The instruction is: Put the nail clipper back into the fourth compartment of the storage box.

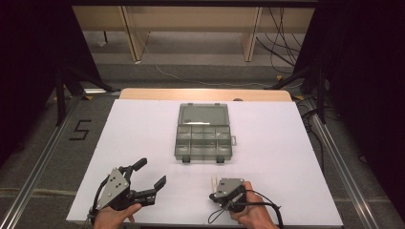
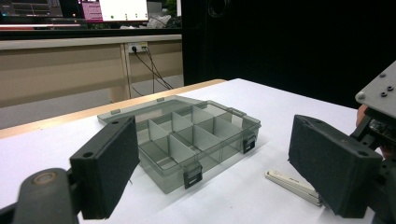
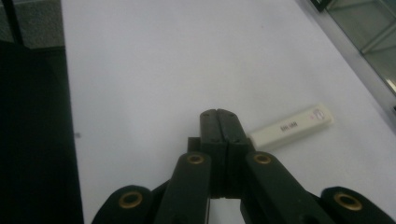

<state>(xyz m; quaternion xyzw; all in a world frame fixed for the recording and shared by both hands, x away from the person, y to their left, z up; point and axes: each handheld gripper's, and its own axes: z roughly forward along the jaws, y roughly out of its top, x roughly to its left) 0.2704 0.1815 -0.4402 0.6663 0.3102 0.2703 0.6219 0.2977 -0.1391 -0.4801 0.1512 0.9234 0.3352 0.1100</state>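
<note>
A smoky clear compartment box (image 1: 204, 138) lies open in the middle of the white table cover, its lid flat on the far side and its cells (image 2: 187, 140) looking bare. A small white stick with a printed label (image 1: 214, 182) lies on the cover in front of the box. My right gripper (image 1: 213, 195) is shut with nothing between its jaws, and the stick (image 3: 292, 126) lies just beside its tips (image 3: 218, 116). At the front left my left gripper (image 1: 153, 171) is wide open and empty. It faces the box and the stick (image 2: 292, 184) across its jaws (image 2: 219, 163).
The white cover (image 1: 143, 129) spreads over a wooden table whose far edge (image 1: 205, 94) shows. Metal rails (image 1: 43, 157) run along both sides on the floor. The table's front edge lies just below both hands. Cables and desk legs (image 1: 250, 38) stand far behind.
</note>
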